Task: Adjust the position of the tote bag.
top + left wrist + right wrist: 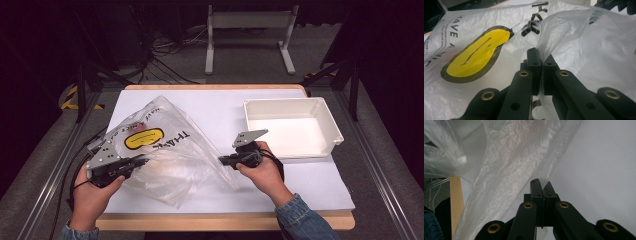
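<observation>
- Plastic bag [165, 150], thin and translucent, printed with a yellow smiley [143, 138] and black lettering, is stretched between the two grippers over the left half of the counter [320, 185], its lower folds resting on the white surface.
- Left gripper [142, 160] has its jaws pressed together on a fold of the bag's film; in the left gripper view the film [564, 32] rises straight out of the seam between the jaws, with the smiley [476, 53] spread to the left of them.
- Right gripper [222, 160] has its jaws closed on the bag's opposite edge; in the right gripper view a strip of film [506, 177] runs up and away to the left from the pinch, over the bare counter [604, 170].
- The two pinch points face each other across the bag, so its long axis runs left to right between them, roughly parallel to the near counter edge.
- A white tray [330, 112], empty as far as can be seen, stands beyond and to the right of the right gripper, near it but well apart from the bag.
- My reading is that the bag is being pulled open or spread; the coming move turns on drawing the grippers apart along that left-right line, and the thin film could slip from either pinch.
</observation>
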`<state>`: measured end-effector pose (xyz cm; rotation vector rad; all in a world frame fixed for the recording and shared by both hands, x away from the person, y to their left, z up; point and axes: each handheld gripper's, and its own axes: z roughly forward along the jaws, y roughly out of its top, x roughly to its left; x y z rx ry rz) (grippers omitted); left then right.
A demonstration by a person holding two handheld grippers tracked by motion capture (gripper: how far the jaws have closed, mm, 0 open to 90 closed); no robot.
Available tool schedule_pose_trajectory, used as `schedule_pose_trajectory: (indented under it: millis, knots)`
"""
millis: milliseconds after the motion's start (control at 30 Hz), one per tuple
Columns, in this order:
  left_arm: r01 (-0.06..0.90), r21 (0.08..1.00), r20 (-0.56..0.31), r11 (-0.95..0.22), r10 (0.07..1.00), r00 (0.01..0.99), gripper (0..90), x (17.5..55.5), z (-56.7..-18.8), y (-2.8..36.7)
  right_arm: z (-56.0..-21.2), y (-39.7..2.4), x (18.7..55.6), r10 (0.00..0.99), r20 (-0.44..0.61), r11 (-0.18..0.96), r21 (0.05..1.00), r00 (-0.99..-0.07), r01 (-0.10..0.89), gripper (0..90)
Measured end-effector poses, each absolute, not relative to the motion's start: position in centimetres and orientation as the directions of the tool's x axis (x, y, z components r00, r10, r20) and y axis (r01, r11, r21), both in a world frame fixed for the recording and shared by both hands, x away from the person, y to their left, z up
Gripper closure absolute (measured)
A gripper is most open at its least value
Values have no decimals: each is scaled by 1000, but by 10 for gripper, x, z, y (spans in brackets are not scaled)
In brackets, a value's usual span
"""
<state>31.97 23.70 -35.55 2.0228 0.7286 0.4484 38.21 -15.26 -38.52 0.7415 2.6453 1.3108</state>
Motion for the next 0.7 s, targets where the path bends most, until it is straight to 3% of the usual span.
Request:
schedule_pose_trajectory:
  millis: [233, 400, 500, 700]
  knots:
    - [273, 853, 63, -444, 607, 793, 884, 317, -347, 228, -375, -170, 355, 462, 164, 495, 767, -871, 408, 900]
    - [261, 880, 49, -397, 622, 781, 881, 325, -340, 232, -351, -175, 343, 441, 164, 464, 800, -882, 380, 900]
    - [269, 900, 17, -342, 646, 763, 884, 334, -338, 237, -339, -173, 348, 453, 152, 431, 825, -878, 365, 900]
    - [280, 923, -18, -265, 695, 718, 884, 357, -339, 248, -326, -161, 389, 483, 231, 312, 856, -845, 412, 900]
